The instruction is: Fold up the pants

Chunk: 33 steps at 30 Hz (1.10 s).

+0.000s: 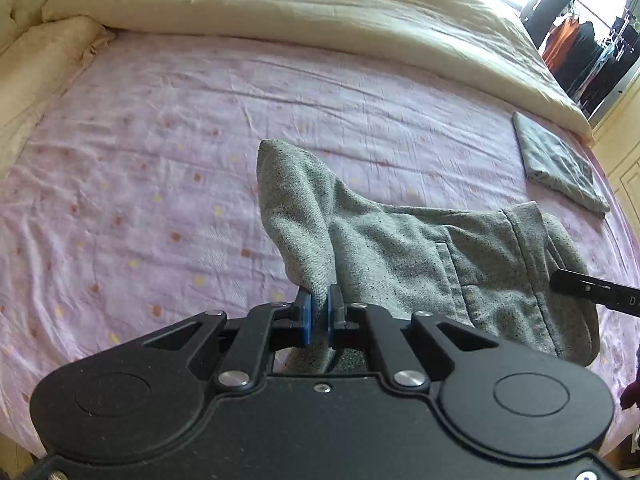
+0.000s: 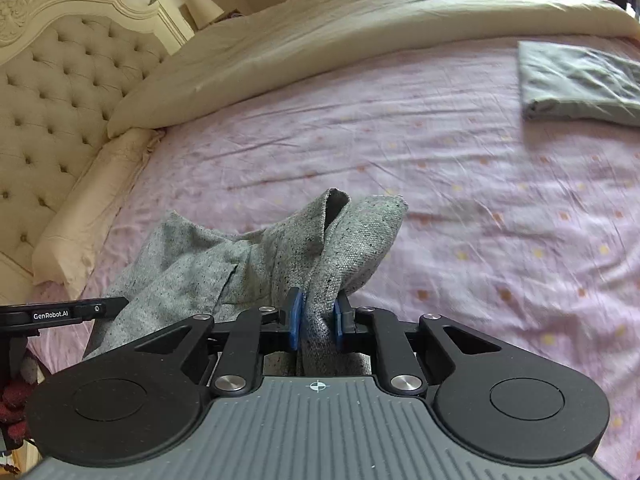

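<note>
Both grippers, left [image 1: 319, 312] and right [image 2: 317, 314], pinch the grey pants [image 1: 400, 248], lifting them above the pink sheet [image 1: 160, 160]

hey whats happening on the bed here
A person with a handheld gripper in each hand is folding grey pants on a bed with a pink sheet. The left gripper is shut on one bunch of the fabric, and the right gripper is shut on another, so the pants hang slack between them, partly lifted off the sheet. A folded grey cloth already lies farther off on the sheet, beside a cream duvet.
</note>
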{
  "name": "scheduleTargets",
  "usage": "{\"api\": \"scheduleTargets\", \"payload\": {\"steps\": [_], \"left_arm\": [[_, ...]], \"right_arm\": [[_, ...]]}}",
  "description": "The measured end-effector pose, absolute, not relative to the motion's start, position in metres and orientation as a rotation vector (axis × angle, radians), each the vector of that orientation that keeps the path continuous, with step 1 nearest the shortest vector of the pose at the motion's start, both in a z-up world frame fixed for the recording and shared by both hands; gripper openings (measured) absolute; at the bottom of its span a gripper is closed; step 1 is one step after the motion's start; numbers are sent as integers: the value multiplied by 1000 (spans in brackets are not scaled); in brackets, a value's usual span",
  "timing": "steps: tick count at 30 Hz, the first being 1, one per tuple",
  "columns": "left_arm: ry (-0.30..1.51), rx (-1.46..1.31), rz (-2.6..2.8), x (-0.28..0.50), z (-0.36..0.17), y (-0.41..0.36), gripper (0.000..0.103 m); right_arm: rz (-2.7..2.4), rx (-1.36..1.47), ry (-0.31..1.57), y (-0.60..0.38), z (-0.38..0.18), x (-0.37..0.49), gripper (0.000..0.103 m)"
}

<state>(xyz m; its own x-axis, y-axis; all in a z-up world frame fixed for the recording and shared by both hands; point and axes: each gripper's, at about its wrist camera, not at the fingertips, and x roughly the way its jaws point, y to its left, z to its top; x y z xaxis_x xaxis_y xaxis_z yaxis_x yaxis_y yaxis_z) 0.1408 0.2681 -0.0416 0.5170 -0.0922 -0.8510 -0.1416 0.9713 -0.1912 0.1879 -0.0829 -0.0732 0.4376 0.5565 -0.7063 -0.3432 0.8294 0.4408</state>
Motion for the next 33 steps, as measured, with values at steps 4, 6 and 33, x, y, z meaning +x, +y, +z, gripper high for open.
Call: {"api": "scheduleTargets", "payload": {"steps": [4,6,33], "left_arm": [[967,-243,68,169,-23,312,9],[948,-246,92,184,-20,332,9],[1130,-227,383,172,-50,319,47]], "right_arm": [[609,242,912,-31,-50,223,16],[623,235,889,-5,-42,242,16],[488,9,959,85,-34,214,22]]}}
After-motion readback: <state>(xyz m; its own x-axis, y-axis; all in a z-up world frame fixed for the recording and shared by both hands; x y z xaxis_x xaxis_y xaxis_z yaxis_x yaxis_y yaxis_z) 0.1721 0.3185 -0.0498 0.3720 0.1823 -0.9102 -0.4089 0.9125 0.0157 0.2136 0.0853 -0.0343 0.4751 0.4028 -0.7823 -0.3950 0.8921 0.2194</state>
